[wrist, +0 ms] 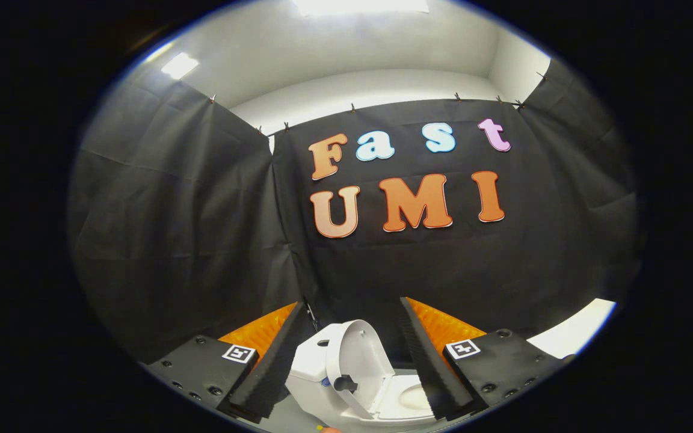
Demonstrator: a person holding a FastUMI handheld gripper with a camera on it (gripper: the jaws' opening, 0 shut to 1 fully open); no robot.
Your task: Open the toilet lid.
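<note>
The tongs (352, 337) are spread wide, holding nothing. The small white toilet (316, 373) sits between them, its lid (358, 361) standing up, open.

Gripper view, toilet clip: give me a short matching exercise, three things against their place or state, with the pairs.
Things:
1. toilet lid
2. toilet seat
3. gripper

Place or state:
A. lying flat, down on the bowl
B. raised, standing upright against the tank
C. open, fingers spread to either side of the toilet, touching nothing

Pairs: 1-B, 2-A, 3-C
</note>
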